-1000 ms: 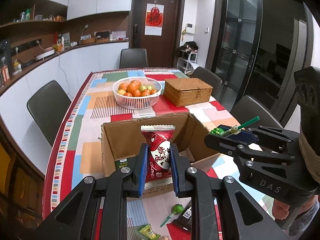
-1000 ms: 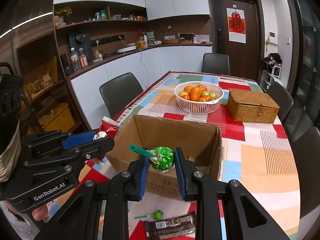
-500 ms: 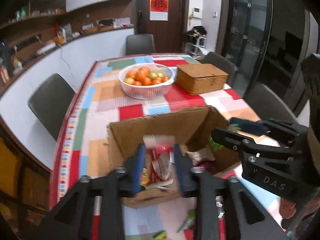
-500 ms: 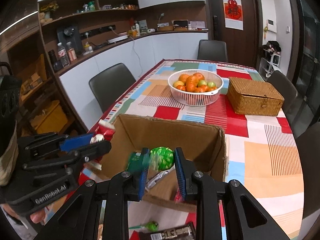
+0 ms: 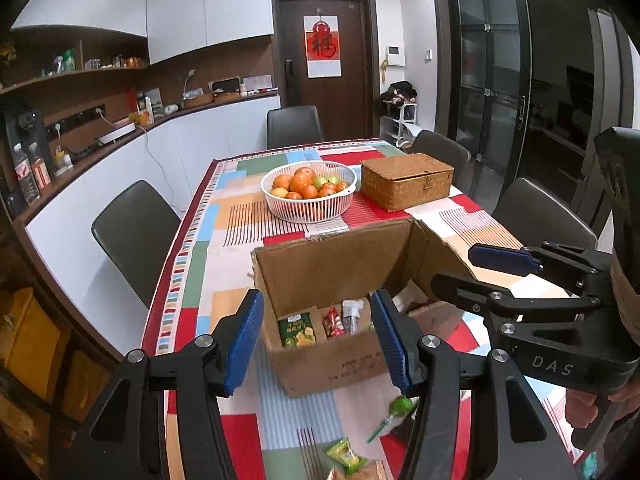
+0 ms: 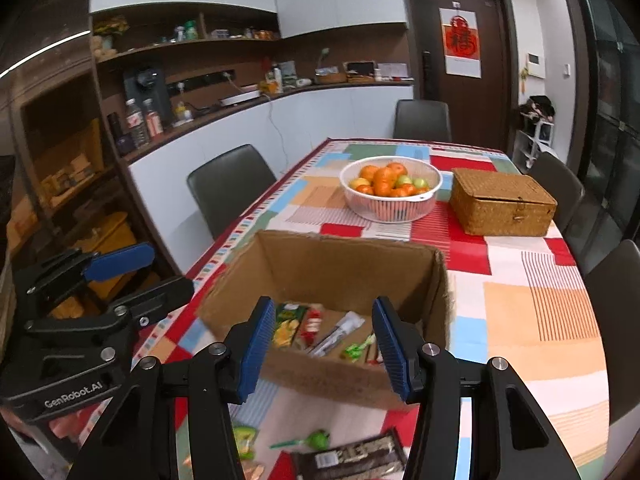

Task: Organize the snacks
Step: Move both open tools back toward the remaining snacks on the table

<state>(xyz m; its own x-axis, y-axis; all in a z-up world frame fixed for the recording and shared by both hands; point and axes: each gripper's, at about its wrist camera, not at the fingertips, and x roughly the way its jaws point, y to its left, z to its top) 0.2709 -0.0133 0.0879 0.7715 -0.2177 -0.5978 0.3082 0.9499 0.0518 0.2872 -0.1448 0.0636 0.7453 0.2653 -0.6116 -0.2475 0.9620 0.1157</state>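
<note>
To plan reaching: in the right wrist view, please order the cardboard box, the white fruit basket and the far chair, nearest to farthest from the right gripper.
1. cardboard box, just ahead of the right gripper.
2. white fruit basket, mid-table.
3. far chair, at the table's end.

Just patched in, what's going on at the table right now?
A person holds a gripper in each hand over an open cardboard box on the patterned table. The left gripper and right gripper are both empty, jaws opening. Several snack packets lie inside the box. A green lollipop, a dark chocolate bar and other small sweets lie on the cloth in front of the box, not yet packed.
</note>
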